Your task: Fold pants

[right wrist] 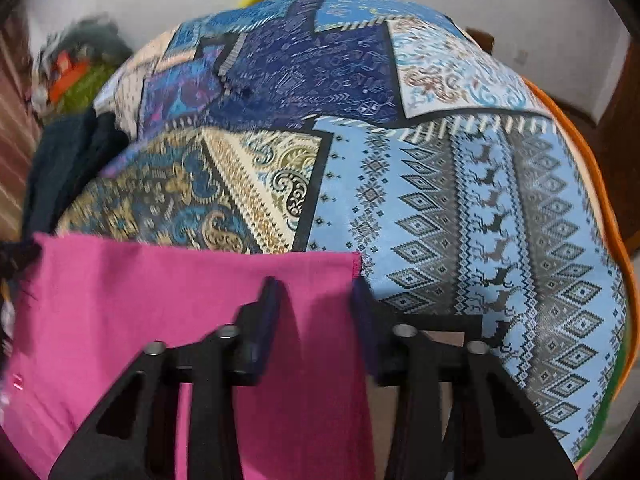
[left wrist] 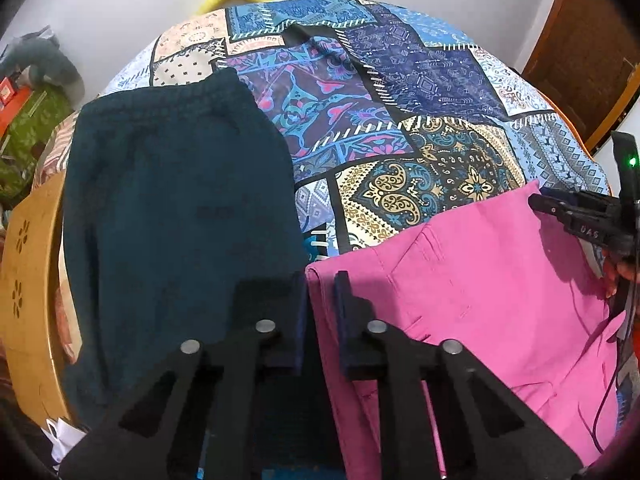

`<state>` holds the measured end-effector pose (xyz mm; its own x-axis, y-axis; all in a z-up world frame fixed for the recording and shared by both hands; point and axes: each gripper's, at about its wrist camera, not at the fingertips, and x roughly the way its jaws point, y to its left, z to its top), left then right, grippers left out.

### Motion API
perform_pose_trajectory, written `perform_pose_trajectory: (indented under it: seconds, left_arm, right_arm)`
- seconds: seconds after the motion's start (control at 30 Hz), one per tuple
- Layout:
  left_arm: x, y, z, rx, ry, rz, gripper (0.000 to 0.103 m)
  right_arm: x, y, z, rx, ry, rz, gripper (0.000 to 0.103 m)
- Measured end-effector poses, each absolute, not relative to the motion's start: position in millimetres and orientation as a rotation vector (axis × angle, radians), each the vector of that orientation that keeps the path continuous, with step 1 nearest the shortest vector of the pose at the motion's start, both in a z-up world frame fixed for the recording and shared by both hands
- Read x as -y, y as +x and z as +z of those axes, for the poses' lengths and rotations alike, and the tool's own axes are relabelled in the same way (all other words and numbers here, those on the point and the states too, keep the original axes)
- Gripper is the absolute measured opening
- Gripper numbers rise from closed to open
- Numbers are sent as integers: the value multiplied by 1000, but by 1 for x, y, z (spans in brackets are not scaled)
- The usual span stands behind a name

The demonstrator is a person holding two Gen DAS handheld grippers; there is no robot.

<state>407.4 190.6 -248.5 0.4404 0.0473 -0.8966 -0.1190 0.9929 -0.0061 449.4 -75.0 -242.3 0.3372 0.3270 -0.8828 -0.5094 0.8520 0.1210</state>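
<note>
Pink pants (left wrist: pixel 480 280) lie at the near edge of a bed with a patchwork cover (left wrist: pixel 380 100). My left gripper (left wrist: pixel 320 308) has its jaws narrowly apart around the pants' left corner edge. In the right wrist view the pink pants (right wrist: pixel 160 300) fill the lower left. My right gripper (right wrist: pixel 316 304) has wider jaws straddling the pants' right corner, left finger (right wrist: pixel 268 312) over the cloth, right finger (right wrist: pixel 364 312) just past the hem. The right gripper also shows in the left wrist view (left wrist: pixel 568 212) at the pants' far corner.
Folded dark teal pants (left wrist: pixel 172 208) lie on the bed to the left, also seen in the right wrist view (right wrist: pixel 68 168). A wooden headboard (left wrist: pixel 28 300) is at the left. A brown door (left wrist: pixel 592 48) stands at the right. Clutter (left wrist: pixel 32 92) sits far left.
</note>
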Motion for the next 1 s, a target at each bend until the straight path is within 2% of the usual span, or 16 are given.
perform_pose_trajectory:
  seconds: [0.07,0.1,0.33,0.7,1.0]
  left_arm:
    - [-190,407,-247,-1104,-66,106,8]
    - [-190,406,-246,-1099,-60,109,7]
    - [-190,393,-210,-1015,-57,124,5]
    - [-184,366,-136,-883,-57,143,3]
    - [-150,310,-116,-850,-20,87,3]
  right_arm:
    - [72,446,-241,-1095,-212,555,6]
    - [72,445,-239,-1091,-220,551,5]
    - [89,437,-201,-989,-151,559,4]
    - [109,403,-97,-759,-70,578,3]
    - [138,354,-84,-724,-50,599,3]
